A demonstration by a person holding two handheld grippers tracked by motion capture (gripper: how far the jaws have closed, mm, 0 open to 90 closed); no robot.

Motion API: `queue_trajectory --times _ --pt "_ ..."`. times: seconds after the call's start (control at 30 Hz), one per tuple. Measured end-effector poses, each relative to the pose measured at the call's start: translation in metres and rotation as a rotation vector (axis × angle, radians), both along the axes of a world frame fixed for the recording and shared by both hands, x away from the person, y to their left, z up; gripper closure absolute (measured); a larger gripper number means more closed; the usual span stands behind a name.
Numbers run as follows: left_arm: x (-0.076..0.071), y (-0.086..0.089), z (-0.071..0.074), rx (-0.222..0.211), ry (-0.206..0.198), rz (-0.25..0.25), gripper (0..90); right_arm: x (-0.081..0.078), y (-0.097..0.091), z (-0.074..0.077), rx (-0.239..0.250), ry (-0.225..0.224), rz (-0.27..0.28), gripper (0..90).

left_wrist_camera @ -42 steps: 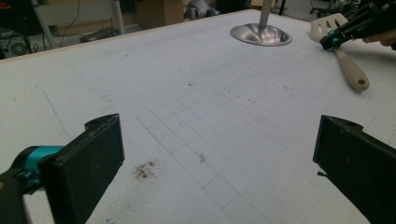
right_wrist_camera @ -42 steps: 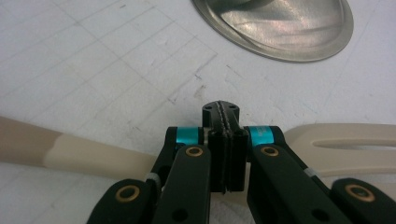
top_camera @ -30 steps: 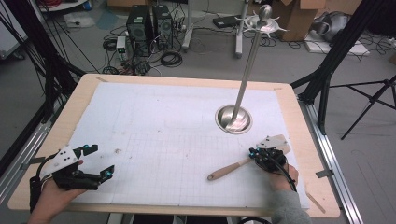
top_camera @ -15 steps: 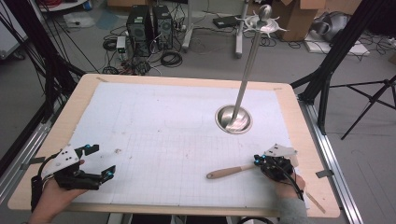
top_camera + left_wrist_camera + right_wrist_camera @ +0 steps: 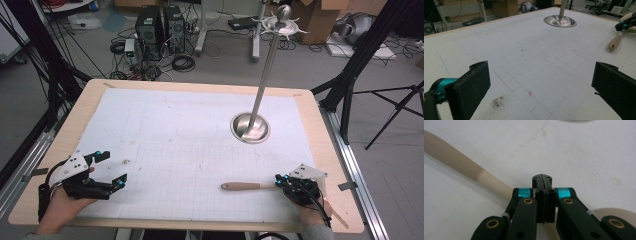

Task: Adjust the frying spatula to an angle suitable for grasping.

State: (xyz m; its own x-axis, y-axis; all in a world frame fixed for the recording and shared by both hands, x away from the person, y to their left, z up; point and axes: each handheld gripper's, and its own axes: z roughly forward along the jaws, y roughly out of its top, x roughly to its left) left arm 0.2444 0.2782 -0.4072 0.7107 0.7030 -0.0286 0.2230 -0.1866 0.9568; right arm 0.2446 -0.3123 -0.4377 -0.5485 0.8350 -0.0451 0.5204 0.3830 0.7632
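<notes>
While right claw (image 5: pixel 286 183) pinches spatula (image 5: pixel 248 186), left claw (image 5: pixel 111 169) gapes

My right gripper (image 5: pixel 281 181) has slid across the table (image 5: pixel 190 85) toward its near right corner, away from the metal stand (image 5: pixel 250 127). The wooden utensil (image 5: pixel 248 186) went with it: its handle, slanted a second ago with the free end nearer me, now lies almost level, pointing left. My jaws are pressed together above its neck, though whether they pinch it I cannot tell.
</notes>
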Motion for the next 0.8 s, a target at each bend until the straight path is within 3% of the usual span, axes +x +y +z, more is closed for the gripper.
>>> queue_trajectory --times 0.17,0.37,0.5,0.8 --pt "0.005 -0.007 0.001 -0.008 -0.003 -0.013 2.4 -0.014 0.011 0.013 0.078 -0.032 0.078 90.0" --pt "0.007 -0.014 0.003 -0.012 -0.023 -0.038 2.4 -0.023 0.044 0.009 0.048 -0.001 0.229 90.0" --pt "0.008 -0.014 0.002 -0.017 -0.024 -0.043 2.4 -0.027 0.06 0.008 0.055 -0.005 0.314 90.0" --pt "0.005 -0.01 0.002 -0.014 -0.023 -0.031 2.4 -0.021 0.09 -0.003 -0.003 0.03 0.39 90.0"
